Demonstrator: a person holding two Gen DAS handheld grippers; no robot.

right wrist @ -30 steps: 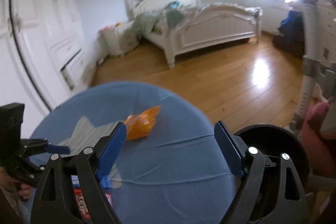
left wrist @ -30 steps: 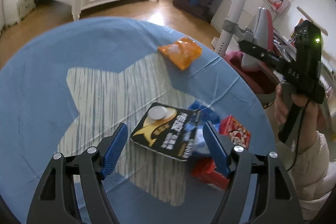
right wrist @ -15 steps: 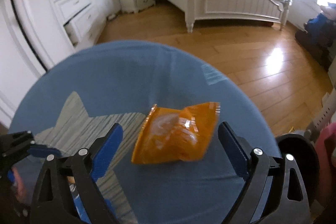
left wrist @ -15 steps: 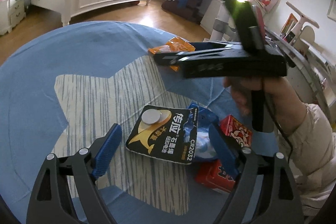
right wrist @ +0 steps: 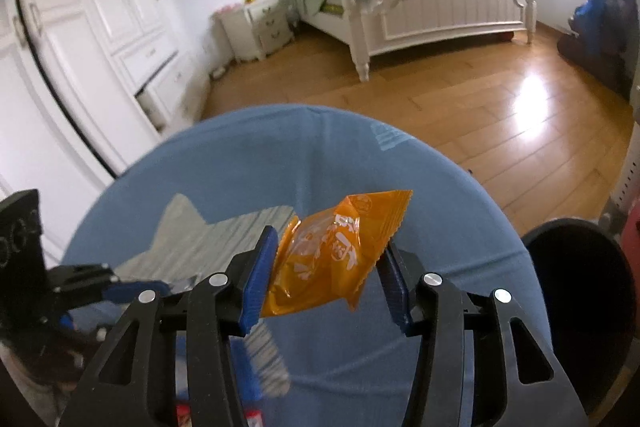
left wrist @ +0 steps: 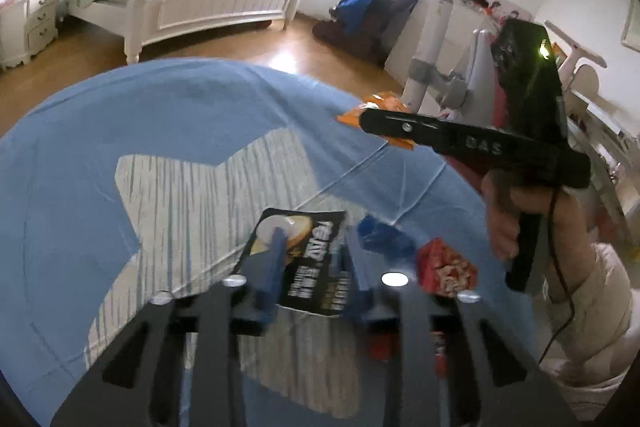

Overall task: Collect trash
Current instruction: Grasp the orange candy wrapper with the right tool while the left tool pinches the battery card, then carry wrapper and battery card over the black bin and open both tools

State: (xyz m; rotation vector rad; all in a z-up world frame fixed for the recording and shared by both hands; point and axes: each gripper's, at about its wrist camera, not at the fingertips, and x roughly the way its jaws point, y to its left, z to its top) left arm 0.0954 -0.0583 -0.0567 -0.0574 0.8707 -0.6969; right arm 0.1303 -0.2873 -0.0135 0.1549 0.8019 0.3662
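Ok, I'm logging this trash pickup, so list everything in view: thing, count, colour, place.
Battery card: one, black and gold, on the table's star patch, between the left claw's pads.
Snack wrapper: one, orange, far table edge, between the right claw's pads.
Blue wrapper: one, blue, right of the card.
Red packets: at least two, red, near table edge.
Tablecloth: one, blue with grey star.
Bin: one, black, right of the table.
Bed: one, white, far side.
Nightstand: one, white, beside bed.
Wardrobe: white, left wall.
Left claw: jaws just closing around the card.
Right claw: jaws just closing around the wrapper.
Hand: one, gripping the right handle.
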